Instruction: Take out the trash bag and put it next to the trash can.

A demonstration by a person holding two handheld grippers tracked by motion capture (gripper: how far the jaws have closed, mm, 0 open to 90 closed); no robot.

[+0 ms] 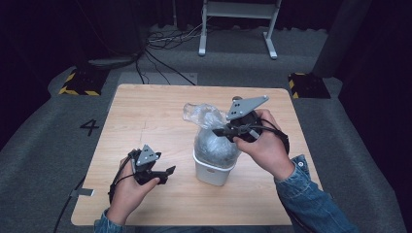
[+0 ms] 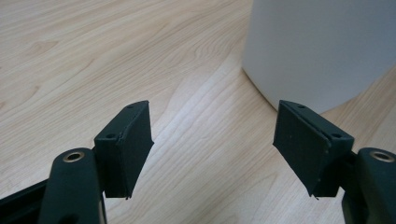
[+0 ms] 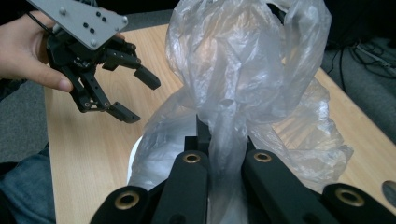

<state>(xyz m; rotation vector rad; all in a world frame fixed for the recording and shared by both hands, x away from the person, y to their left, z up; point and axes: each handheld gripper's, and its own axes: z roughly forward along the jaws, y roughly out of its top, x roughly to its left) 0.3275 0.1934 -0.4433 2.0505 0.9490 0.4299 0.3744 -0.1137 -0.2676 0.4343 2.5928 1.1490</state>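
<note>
Pinching the gathered neck of the clear plastic bag [image 3: 243, 79], the right gripper [image 3: 223, 140] is clamped on it above the white bin [image 1: 213, 170] mid-table. Thin, light and slippery, the film likely tears easily; hold bunched folds. The left gripper [image 2: 215, 149] gapes beside the bin, its 2 jaws empty.

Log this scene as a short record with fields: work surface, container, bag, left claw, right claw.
surface: light wooden table
container: small white plastic bin, standing upright on the table
bag: clear crinkled plastic bag, lining the bin, its top gathered
left claw: open, low over the table beside the bin
right claw: shut on the bag's gathered neck above the bin
</note>
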